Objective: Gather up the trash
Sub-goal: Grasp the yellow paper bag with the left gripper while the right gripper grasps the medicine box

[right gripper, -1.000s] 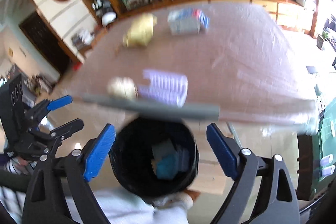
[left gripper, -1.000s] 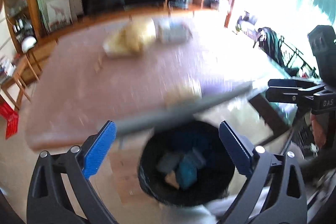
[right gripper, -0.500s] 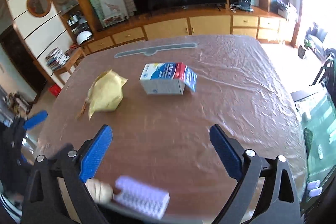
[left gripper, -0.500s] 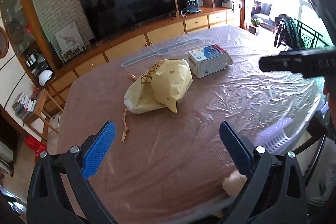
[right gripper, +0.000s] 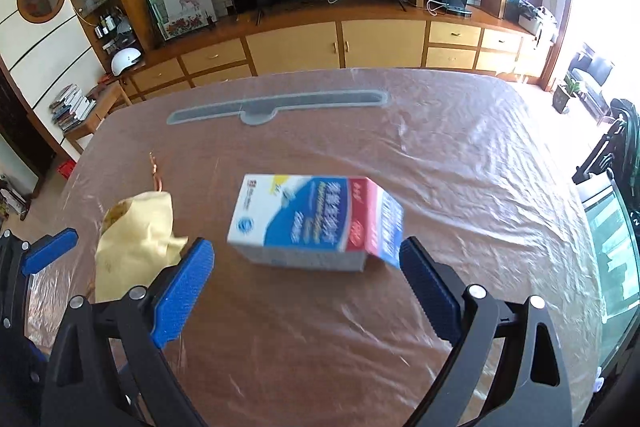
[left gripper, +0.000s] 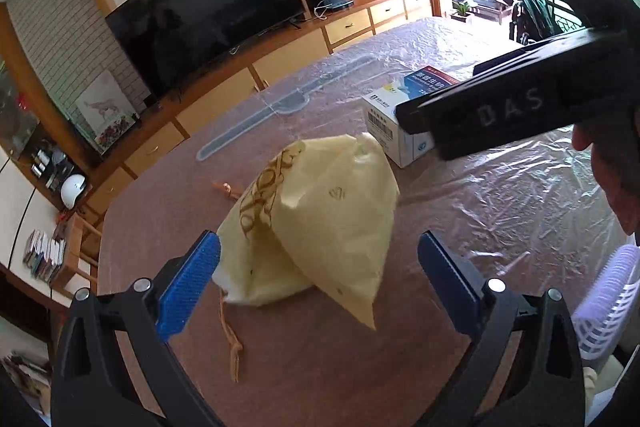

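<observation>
The counter (right gripper: 460, 187) was reddish brown under a clear, glossy, wrinkled film. On it lay a pale yellow bag (left gripper: 320, 219) printed with a gold-brown looping band and a small gold emblem, its cord (left gripper: 232, 343) tan. The box (right gripper: 316, 223) was white with a blue sweep, a red stripe and white lettering, and showed a black barcode on one end in the left wrist view. Each gripper, left (left gripper: 318, 279) and right (right gripper: 304, 291), had a black frame with bright blue ribbed pads. The basket (left gripper: 608, 307) was white and slatted.
</observation>
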`<state>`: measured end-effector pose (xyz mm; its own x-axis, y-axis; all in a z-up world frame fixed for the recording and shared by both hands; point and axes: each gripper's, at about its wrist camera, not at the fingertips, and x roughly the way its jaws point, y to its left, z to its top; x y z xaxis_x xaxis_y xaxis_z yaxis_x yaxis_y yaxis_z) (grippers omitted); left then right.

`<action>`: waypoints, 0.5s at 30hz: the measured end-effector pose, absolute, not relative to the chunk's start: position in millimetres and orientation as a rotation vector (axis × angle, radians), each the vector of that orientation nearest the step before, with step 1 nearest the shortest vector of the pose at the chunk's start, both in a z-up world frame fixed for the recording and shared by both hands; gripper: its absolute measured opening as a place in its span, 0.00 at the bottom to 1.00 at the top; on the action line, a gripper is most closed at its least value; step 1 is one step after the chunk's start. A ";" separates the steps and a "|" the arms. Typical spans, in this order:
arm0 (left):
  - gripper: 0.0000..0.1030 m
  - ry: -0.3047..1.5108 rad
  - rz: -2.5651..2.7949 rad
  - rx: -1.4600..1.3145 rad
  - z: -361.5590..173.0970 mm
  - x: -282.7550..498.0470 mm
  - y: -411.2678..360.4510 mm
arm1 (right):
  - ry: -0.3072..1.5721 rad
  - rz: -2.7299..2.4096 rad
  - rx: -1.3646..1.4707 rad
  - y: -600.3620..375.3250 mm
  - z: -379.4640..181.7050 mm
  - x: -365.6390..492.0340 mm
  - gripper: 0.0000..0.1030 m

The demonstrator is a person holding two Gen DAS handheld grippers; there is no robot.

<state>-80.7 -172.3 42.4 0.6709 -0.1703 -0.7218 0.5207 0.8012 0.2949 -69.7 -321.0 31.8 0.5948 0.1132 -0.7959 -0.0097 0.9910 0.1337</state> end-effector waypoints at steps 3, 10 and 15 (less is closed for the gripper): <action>0.97 0.741 -0.435 0.541 37.5 -68.6 -174.1 | 0.944 0.061 0.120 -315.5 25.0 -57.7 0.90; 0.97 0.750 -0.474 0.568 28.7 -48.3 -177.4 | 0.976 0.051 0.121 -309.1 8.0 -42.2 0.88; 0.97 0.743 -0.505 0.559 23.7 -42.0 -178.6 | 0.952 0.059 0.119 -308.7 6.8 -46.3 0.87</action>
<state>-42.0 -178.6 23.7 0.6326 -0.2274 -0.7403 0.6052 0.7416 0.2894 -46.3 -308.7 6.8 0.5789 0.1032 -0.8088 0.0019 0.9918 0.1279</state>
